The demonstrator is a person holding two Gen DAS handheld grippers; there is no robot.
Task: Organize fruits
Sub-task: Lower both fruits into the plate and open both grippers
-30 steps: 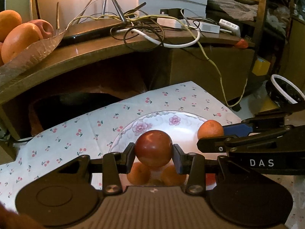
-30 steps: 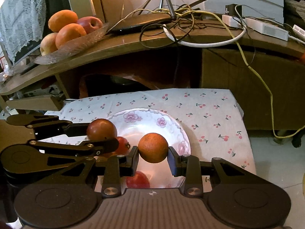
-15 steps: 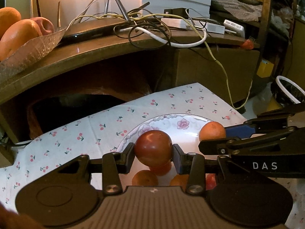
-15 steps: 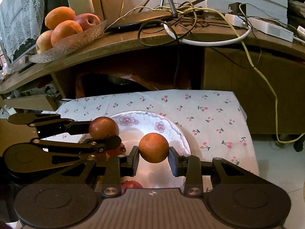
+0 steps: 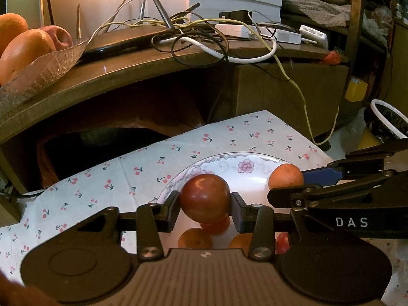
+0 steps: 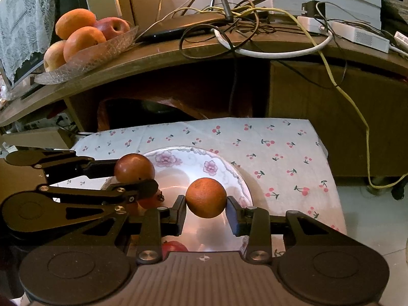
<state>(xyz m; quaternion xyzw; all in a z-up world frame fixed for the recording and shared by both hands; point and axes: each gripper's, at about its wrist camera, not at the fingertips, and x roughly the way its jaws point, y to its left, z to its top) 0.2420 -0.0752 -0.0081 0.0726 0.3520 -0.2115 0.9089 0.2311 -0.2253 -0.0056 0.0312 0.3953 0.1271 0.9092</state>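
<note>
My left gripper (image 5: 205, 207) is shut on a dark red round fruit (image 5: 204, 198), held above the flowered plate (image 5: 229, 159). It also shows in the right wrist view (image 6: 134, 168). My right gripper (image 6: 206, 205) is shut on an orange (image 6: 206, 196), held above the same plate (image 6: 193, 158); the orange shows in the left wrist view (image 5: 285, 176) too. Several small oranges (image 5: 195, 238) and red fruits (image 6: 174, 247) lie on the plate below. A glass bowl (image 6: 102, 51) with oranges (image 6: 83, 39) and an apple (image 6: 112, 26) stands on the wooden shelf.
The plate sits on a cherry-print cloth (image 6: 267, 148). The wooden shelf (image 6: 178, 53) behind carries a router (image 6: 183, 26), tangled cables (image 6: 255, 38) and white power adapters (image 6: 352, 34). A yellow cable (image 6: 357, 107) hangs down at the right. A lace curtain (image 6: 23, 25) hangs at far left.
Both grippers have risen and drawn back a little with their fruits; the plate and cloth sit lower in both views.
</note>
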